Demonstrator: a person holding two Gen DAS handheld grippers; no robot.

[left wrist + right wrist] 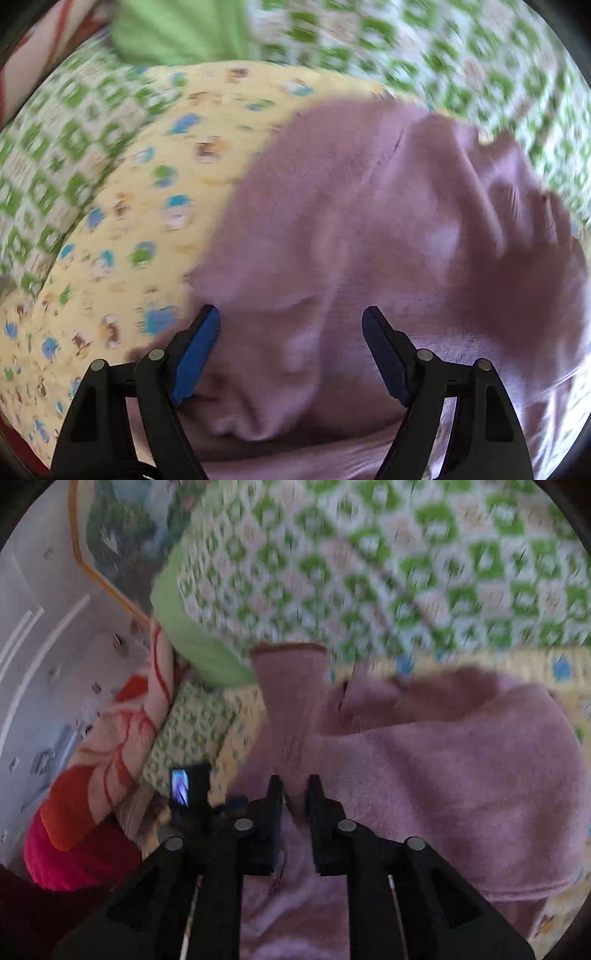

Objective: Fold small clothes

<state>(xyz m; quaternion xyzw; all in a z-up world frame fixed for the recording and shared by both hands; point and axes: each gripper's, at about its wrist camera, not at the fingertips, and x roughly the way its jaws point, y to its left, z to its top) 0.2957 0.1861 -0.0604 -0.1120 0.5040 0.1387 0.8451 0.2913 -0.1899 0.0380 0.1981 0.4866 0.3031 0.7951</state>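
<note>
A purple fleece garment (351, 206) lies crumpled on a yellow cartoon-print cloth (147, 184). My left gripper (291, 312) hovers over the garment's near part, jaws wide apart with nothing clamped between them. In the right wrist view the same garment (443, 775) spreads to the right. Its sleeve (291, 701) runs from the cuff down into my right gripper (294, 781), whose narrow jaws pinch the fabric. Both views are motion-blurred.
A green-and-white checked bedspread (443, 55) (369, 554) covers the bed around the yellow cloth (480, 661). A plain green cushion edge (192, 635) and a red-and-pink pillow (110, 746) sit at the left, by a white wall panel (37, 646). A small black device with a lit screen (181, 786) is near the right gripper.
</note>
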